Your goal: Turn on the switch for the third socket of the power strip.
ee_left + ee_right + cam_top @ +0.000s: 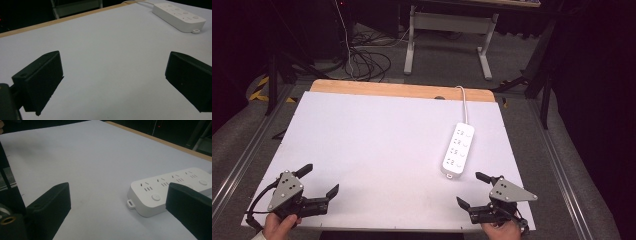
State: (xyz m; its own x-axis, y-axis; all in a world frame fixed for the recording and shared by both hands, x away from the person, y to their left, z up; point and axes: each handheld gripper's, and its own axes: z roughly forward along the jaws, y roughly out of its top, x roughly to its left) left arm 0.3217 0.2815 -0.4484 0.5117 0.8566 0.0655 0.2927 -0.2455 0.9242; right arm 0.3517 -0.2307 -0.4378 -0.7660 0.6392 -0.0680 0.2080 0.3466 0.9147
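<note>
White power strip [458,150] on white table [372,145], right side.

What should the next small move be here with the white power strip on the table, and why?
Probably ease the right gripper forward toward the white rectangular plastic power strip. Its jaws are open and empty, and the strip's near end lies just beyond them. The left gripper, also open, sits far across the white tabletop.

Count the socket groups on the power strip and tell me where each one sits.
4, in a single row along the power strip at the table's right side, running from the end nearest the right gripper to the cord end.
</note>
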